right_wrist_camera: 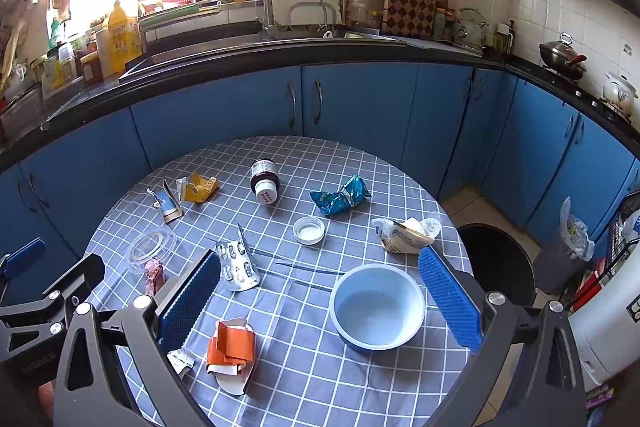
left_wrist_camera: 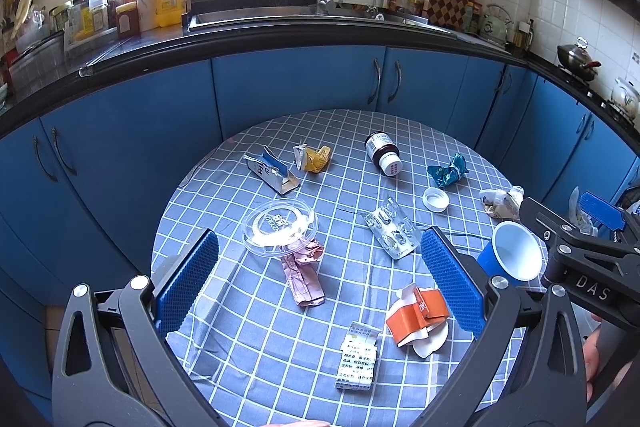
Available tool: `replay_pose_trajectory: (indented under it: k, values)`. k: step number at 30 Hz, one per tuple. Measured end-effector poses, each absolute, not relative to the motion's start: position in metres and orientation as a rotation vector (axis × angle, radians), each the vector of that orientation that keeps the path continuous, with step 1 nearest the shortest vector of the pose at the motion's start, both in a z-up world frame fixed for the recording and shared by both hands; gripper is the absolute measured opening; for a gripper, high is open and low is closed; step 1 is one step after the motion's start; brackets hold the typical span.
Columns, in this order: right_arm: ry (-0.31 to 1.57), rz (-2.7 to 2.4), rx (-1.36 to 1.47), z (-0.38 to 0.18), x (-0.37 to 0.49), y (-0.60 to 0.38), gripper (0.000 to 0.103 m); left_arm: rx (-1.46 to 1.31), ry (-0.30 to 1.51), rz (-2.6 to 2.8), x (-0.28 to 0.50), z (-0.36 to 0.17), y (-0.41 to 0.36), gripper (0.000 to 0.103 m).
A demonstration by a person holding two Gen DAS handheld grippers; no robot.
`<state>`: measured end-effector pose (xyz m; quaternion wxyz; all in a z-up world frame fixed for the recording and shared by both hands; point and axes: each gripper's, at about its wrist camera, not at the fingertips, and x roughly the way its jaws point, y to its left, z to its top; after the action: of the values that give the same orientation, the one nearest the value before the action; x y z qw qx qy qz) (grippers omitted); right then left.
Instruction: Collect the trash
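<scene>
Trash lies scattered over a round table with a blue checked cloth [left_wrist_camera: 248,307]. My left gripper [left_wrist_camera: 320,279] hangs open above a pink wrapper [left_wrist_camera: 304,277], a clear plastic lid [left_wrist_camera: 280,227] and an orange-and-white carton [left_wrist_camera: 420,317]. A printed sachet [left_wrist_camera: 358,359] lies nearest. My right gripper [right_wrist_camera: 320,299] is open over a blue paper cup [right_wrist_camera: 378,307], nothing between its fingers. Farther off are a foil blister pack [right_wrist_camera: 238,267], white cap [right_wrist_camera: 309,230], brown bottle [right_wrist_camera: 265,181], teal wrapper [right_wrist_camera: 340,195], yellow wrapper [right_wrist_camera: 199,187] and crumpled bag [right_wrist_camera: 406,233].
A black bin [right_wrist_camera: 496,263] stands on the floor right of the table. Blue cabinets [right_wrist_camera: 360,107] and a black counter with a sink curve behind. A torn blue-white carton [left_wrist_camera: 272,173] lies at the far left of the table.
</scene>
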<state>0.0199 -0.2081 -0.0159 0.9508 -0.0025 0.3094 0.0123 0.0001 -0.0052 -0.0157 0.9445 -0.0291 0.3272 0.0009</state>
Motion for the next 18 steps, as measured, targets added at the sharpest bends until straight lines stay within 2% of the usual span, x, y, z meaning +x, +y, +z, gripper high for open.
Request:
replay_pose_trajectory:
  k: [18]
  values:
    - [0.63, 0.024, -0.009, -0.0172, 0.0197, -0.207, 0.096, -0.063, 0.676, -0.003, -0.0037, -0.0218, -0.0114, 0.1]
